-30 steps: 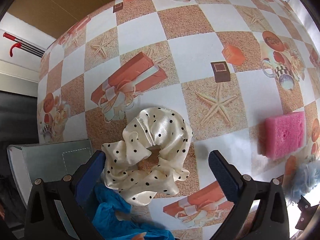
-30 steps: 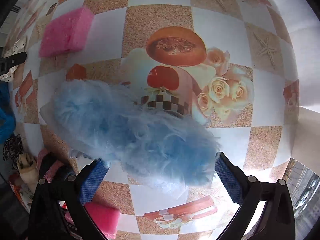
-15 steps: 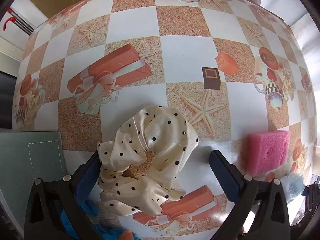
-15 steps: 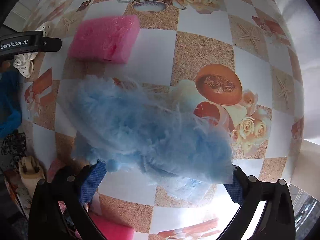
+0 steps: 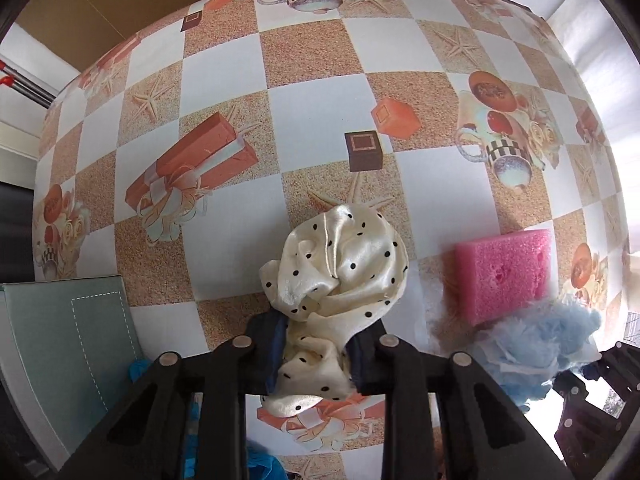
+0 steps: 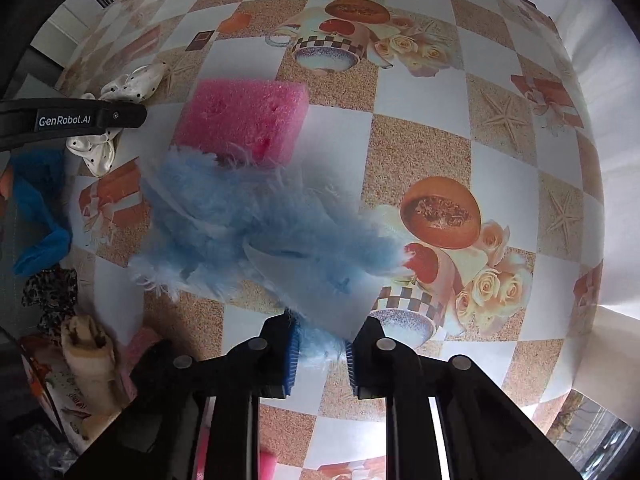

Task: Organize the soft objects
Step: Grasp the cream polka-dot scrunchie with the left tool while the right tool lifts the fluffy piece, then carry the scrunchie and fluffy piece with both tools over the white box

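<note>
The cream satin scrunchie [image 5: 340, 276] with black dots is bunched up between the blue pads of the left claw [image 5: 316, 360], whose jaws are closing on it; its upper folds billow out above the fingertips and its lower edge hangs below them, over the checked tabletop [image 5: 312, 92]. In the right wrist view the same scrunchie shows as a small pale bundle at the far left, partly behind the black arm of the left claw.

The fluffy light-blue slipper [image 6: 256, 232] is pinched at its near edge by the right claw [image 6: 320, 354], pressed together on the fur and the pale sole, so the slipper juts away from the pads toward the upper left. Its far end overlaps the near edge of a pink sponge [image 6: 244, 120] lying flat on the tabletop, just beside the scrunchie.

A grey-green box [image 5: 64, 340] sits at the lower left in the left wrist view, with a blue cloth [image 6: 40, 216] next to it. Further down the left edge of the right view lie a leopard-print fabric piece [image 6: 50, 292] and a beige rolled item [image 6: 86, 356].
</note>
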Demonstrator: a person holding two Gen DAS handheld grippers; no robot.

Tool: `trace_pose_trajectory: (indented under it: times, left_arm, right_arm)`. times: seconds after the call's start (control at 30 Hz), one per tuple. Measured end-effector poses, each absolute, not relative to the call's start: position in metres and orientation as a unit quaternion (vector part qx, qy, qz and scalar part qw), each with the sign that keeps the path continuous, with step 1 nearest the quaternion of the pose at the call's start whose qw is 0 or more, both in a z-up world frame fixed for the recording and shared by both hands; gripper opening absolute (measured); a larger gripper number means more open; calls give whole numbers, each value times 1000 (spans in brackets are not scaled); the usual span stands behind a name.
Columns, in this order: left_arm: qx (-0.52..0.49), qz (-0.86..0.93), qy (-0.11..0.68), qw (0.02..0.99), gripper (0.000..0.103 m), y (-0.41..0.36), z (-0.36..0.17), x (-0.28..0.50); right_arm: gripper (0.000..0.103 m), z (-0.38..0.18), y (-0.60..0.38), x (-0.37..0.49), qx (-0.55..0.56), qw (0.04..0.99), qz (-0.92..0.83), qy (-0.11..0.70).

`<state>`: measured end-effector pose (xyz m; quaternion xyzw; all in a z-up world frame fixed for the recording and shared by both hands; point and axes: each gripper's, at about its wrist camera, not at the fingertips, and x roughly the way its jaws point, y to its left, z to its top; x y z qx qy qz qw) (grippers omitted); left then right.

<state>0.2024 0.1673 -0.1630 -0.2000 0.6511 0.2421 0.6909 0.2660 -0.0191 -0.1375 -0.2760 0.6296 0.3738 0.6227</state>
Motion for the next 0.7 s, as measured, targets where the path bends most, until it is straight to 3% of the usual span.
trace_pose_trajectory:
  times: [0.17, 0.43, 0.47, 0.57, 0.7]
  left_arm:
    - [-197, 234, 629, 714, 24, 152, -134, 190]
    - [-183, 222, 607, 741, 24, 117, -87, 144]
    - [-187, 222, 605, 742, 24, 111, -81, 134]
    - [-195, 223, 604, 740, 24, 101, -72, 112]
    - [-200, 231, 606, 735, 24, 90, -67, 92]
  right_arm:
    - [17, -123, -44, 285, -220, 623, 365, 656]
    - [18, -106, -93, 278, -266, 641, 352, 628]
    - [26, -99, -91, 273, -292, 647, 360, 605]
    - [87, -76, -80, 248, -349, 660, 412, 521]
    - [89, -96, -32, 216, -415, 633, 454, 470]
